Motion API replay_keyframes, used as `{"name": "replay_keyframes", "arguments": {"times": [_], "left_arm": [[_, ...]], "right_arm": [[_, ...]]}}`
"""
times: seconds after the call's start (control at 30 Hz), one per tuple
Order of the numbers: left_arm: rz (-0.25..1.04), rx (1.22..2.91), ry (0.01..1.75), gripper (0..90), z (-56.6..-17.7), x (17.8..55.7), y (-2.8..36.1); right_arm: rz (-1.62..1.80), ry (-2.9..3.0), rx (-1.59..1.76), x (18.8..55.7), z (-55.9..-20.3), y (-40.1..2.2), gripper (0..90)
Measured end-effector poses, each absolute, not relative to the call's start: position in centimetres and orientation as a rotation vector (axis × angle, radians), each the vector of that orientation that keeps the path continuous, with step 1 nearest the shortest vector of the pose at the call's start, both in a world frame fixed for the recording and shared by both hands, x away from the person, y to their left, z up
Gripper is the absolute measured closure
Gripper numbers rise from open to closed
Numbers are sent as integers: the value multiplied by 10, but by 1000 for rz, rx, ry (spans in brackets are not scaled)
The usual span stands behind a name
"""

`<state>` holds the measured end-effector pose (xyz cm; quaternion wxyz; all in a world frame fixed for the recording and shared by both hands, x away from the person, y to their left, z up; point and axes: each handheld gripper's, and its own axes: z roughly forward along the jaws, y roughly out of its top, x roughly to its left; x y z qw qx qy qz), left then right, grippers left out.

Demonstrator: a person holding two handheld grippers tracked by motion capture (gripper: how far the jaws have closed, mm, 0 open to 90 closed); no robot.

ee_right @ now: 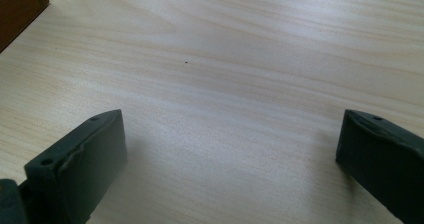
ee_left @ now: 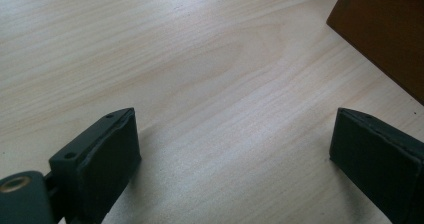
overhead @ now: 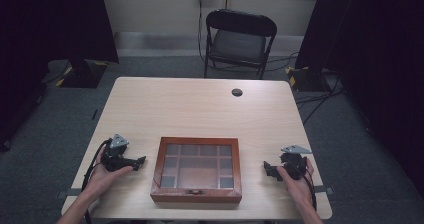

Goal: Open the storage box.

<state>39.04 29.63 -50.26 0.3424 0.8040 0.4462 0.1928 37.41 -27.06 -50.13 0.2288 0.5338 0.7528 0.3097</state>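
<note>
1. The surface (overhead: pixel 200 109) lies bare beyond its near edge, which gives us free room to work.
2. The wooden box (overhead: pixel 196 170) sits at the near middle, lid shut and clasp toward us, so both hands can reach it equally.
3. Our left claw (overhead: pixel 141 160) rests left of the box, jaws wide apart and holding nothing.
4. Our right claw (overhead: pixel 267 168) mirrors it on the right, equally wide and empty, both pointing inward, likely ready to approach the box.
</note>
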Motion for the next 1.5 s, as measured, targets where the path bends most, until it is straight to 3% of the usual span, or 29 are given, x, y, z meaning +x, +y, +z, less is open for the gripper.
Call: {"name": "replay_keyframes", "arguments": {"times": [0.3,0.37,0.4,0.9,1.23,1.5], "left_arm": [[500,2088,1166,49,-503,390,296],[499,2088,1166,49,-503,390,296],[500,2088,1166,49,-503,390,296],[495,2089,1163,50,-503,390,297],[494,2089,1163,50,-503,390,297],[494,2089,1163,50,-503,390,297]], "right_arm": [[843,2085,1473,374,-500,-270,8],[846,2088,1472,374,-498,-269,60],[858,2086,1458,373,-496,-267,189],[1083,2232,1427,372,-475,-258,279],[1206,2336,1261,363,-453,-233,422],[1302,2375,1157,359,-431,-217,475]]}}
